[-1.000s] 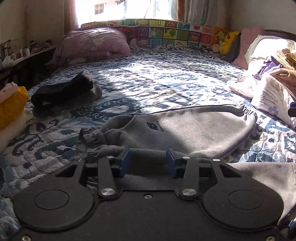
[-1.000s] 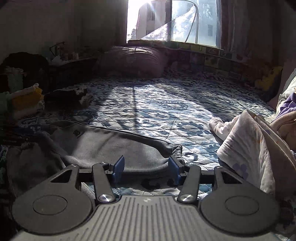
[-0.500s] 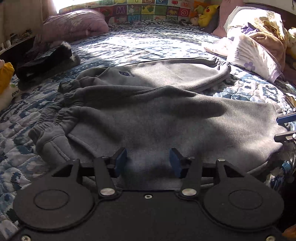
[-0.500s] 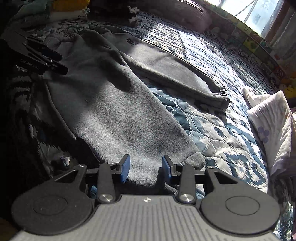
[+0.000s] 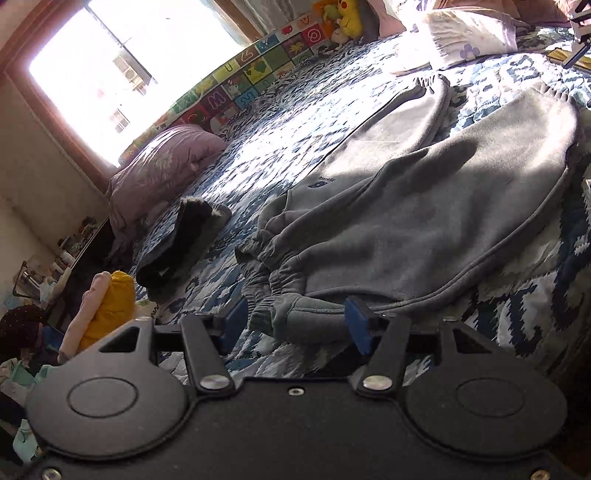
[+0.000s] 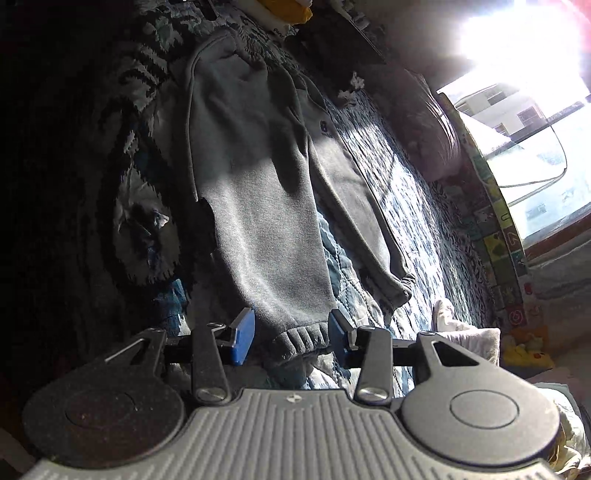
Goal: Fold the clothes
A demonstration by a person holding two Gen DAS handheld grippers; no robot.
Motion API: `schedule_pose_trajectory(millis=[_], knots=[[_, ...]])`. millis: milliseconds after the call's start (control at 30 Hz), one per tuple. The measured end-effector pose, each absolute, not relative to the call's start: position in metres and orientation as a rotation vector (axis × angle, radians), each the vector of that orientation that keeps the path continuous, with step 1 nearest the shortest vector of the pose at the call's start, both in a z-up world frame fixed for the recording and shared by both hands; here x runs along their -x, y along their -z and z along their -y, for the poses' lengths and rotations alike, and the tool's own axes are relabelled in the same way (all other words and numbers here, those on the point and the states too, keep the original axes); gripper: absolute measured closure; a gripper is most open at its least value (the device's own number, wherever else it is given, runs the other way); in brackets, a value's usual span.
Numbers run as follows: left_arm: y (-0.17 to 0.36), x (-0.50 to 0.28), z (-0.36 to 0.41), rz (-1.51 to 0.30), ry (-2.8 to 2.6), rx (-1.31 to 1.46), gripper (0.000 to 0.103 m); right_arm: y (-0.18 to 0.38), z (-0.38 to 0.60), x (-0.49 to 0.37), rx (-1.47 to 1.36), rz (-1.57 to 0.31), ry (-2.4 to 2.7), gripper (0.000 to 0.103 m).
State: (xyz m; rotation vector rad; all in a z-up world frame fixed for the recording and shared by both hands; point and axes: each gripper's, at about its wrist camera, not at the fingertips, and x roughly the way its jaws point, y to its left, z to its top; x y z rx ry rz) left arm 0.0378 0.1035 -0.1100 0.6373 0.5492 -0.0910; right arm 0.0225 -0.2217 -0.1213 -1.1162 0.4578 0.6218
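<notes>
Grey sweatpants (image 5: 424, 221) lie flat on the blue-and-white quilt, one leg folded over the other, with a small dark logo near the waist. My left gripper (image 5: 295, 325) is open and low over the bed, with the gathered waistband corner (image 5: 291, 317) between its blue pads, not pinched. In the right wrist view the same sweatpants (image 6: 266, 229) stretch away from me. My right gripper (image 6: 291, 334) is open, and the ribbed cuff (image 6: 295, 341) of the upper leg sits between its pads. The lower leg's cuff (image 6: 400, 290) lies further right.
A dark folded garment (image 5: 177, 243) lies left of the sweatpants, with a purple pillow (image 5: 166, 173) behind it. A yellow and pink bundle (image 5: 107, 302) sits at the bed's left edge. A heap of pale clothes (image 5: 461, 40) and plush toys (image 5: 340, 18) fill the far right.
Both grippers have dropped to the near edge of the sweatpants and tilted. The left moved to the waistband, the right to the leg cuff. Both stay open.
</notes>
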Motion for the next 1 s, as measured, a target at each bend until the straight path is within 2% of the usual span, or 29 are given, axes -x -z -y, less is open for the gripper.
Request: schedule_pose_trajectory(millis=[133, 267, 367, 533, 633, 700, 800, 900, 1000], knots=[[0.131, -0.036, -0.104, -0.529, 0.054, -0.741, 0.042, 0.136, 0.227, -0.034, 1.051, -0.491, -0.633, 0.059], [0.142, -0.041, -0.097, -0.531, -0.003, -0.831, 0.042, 0.118, 0.247, -0.055, 0.839, -0.526, -0.614, 0.059], [0.145, -0.041, -0.096, -0.524, 0.0, -0.864, 0.042, 0.104, 0.258, -0.063, 0.786, -0.515, -0.595, 0.058], [0.149, -0.043, -0.097, -0.528, -0.026, -0.913, 0.041, 0.032, 0.319, -0.084, 0.447, -0.514, -0.597, 0.058], [0.147, -0.041, -0.097, -0.521, -0.036, -0.893, 0.041, -0.027, 0.373, -0.081, 0.324, -0.482, -0.59, 0.052], [0.145, -0.04, -0.097, -0.516, -0.042, -0.876, 0.041, -0.061, 0.406, -0.069, 0.369, -0.483, -0.557, 0.044], [0.141, -0.041, -0.097, -0.511, -0.038, -0.83, 0.041, -0.09, 0.44, -0.05, 0.567, -0.557, -0.466, 0.04], [0.135, -0.044, -0.1, -0.519, -0.019, -0.78, 0.041, -0.086, 0.45, -0.032, 0.635, -0.6, -0.446, 0.04], [0.134, -0.045, -0.101, -0.536, 0.012, -0.74, 0.041, -0.059, 0.432, -0.024, 0.598, -0.529, -0.451, 0.04]])
